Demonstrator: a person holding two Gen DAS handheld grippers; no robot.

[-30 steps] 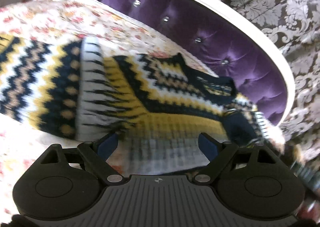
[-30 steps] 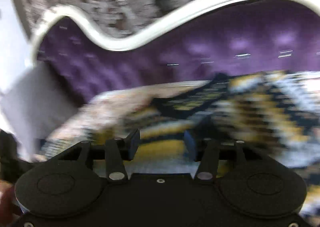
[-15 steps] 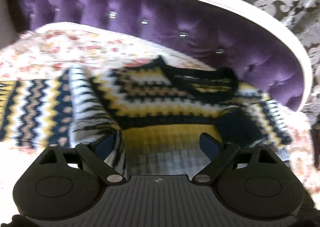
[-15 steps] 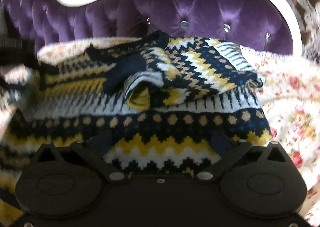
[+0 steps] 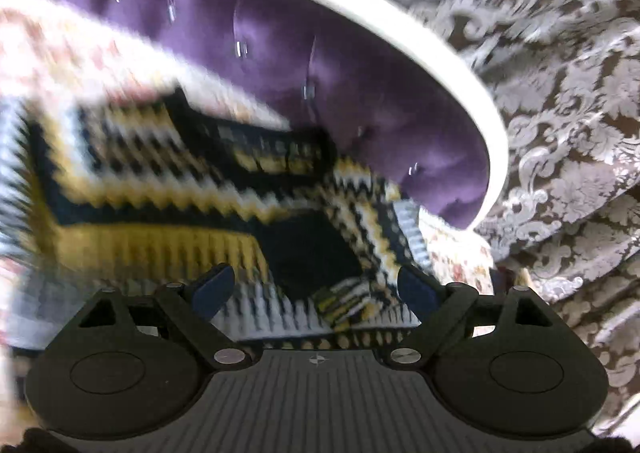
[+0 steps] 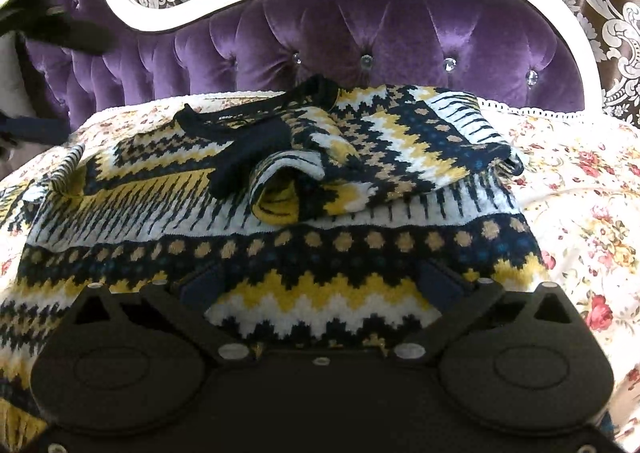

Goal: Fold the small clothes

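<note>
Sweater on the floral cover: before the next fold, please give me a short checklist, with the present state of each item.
1. Right gripper open, holding nothing: ok.
2. Left gripper open, holding nothing: ok.
3. One sleeve folded across the body of the sweater: ok, but it lies bunched, not flat.
4. Other sleeve folded in: cannot tell; that side runs out of the right wrist view, and the left wrist view is blurred.
5. Lower body lies flat on the floral cover: ok.
6. Hem reachable: cannot tell; the gripper bodies hide it.
</note>
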